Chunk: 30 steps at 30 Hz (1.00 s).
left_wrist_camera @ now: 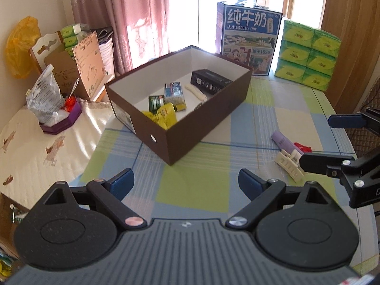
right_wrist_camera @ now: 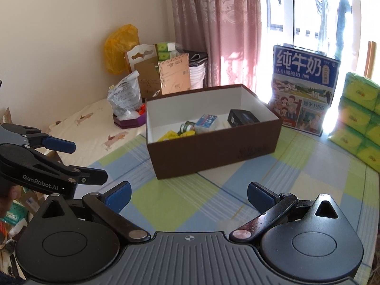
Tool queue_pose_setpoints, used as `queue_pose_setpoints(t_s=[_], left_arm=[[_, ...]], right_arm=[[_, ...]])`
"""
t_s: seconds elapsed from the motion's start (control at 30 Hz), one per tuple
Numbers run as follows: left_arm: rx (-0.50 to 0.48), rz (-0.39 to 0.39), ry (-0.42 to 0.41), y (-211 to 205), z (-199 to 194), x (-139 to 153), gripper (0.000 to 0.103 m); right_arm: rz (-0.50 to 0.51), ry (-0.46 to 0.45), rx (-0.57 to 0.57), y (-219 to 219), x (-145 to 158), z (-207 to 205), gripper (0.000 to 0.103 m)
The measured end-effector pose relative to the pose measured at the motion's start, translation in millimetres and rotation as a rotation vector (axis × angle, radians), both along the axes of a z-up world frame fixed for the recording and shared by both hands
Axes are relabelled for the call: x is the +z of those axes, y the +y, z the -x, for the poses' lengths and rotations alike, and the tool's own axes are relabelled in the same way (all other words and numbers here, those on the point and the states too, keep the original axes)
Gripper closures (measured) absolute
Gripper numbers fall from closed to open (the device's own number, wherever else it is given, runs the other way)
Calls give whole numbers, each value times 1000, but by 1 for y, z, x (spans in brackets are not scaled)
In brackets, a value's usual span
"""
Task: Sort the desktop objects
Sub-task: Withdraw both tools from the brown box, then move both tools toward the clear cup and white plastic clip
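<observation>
Both claws, left (left_wrist_camera: 186,182) and right (right_wrist_camera: 188,197), gape empty; the box (left_wrist_camera: 209,128) holds several items, while a tube (left_wrist_camera: 285,142) and clip (left_wrist_camera: 289,165) wait on the worktop (left_wrist_camera: 201,190).

Brown box (left_wrist_camera: 206,128) with white inside, checked blue, green and white tablecloth (left_wrist_camera: 273,109), lilac tube (left_wrist_camera: 285,142), blue-padded black tongs (left_wrist_camera: 186,185)

This was a lived-in room of a home. Pink patterned curtains (right_wrist_camera: 213,30) hung beside a bright window where laundry (right_wrist_camera: 332,14) dried outside. The bench wore a checked blue-and-green cloth (left_wrist_camera: 190,185), with a cream cloth printed with small animals (left_wrist_camera: 35,147) beside it. Household stock stood around: a milk carton case (left_wrist_camera: 247,35), stacked green tissue packs (left_wrist_camera: 306,54), cardboard boxes (left_wrist_camera: 78,68) and a yellow plastic bag (left_wrist_camera: 19,45) against the wall.
</observation>
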<state>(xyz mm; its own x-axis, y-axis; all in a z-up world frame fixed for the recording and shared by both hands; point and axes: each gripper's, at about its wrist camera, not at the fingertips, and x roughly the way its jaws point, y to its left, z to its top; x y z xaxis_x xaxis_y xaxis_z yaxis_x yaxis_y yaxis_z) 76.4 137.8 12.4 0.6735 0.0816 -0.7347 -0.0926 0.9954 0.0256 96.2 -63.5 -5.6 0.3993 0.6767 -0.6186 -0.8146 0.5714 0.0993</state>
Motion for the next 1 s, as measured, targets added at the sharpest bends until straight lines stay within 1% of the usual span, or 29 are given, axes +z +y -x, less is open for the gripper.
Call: queue_pose_setpoints(t_s=[0.1,0.17,0.37,0.73,1.0], left_arm=[[11,1,9,-5,8,-3,10],[17,6,14,-8,13,-5,8],[15,20,42,-21,22,-15,8],[-15,52,105,-44,23,-36,8],[-57,64,145,-61,14,-51,8]], right_arm=[[16,-4,2,-8,-5,6,2],[25,-3,-1,-13,-8,10,2],[53,26,-21,-31,-21,16,2],[136,77,-66,-62,-50,22,2],[177,117,-156,-82,-67,13,2]])
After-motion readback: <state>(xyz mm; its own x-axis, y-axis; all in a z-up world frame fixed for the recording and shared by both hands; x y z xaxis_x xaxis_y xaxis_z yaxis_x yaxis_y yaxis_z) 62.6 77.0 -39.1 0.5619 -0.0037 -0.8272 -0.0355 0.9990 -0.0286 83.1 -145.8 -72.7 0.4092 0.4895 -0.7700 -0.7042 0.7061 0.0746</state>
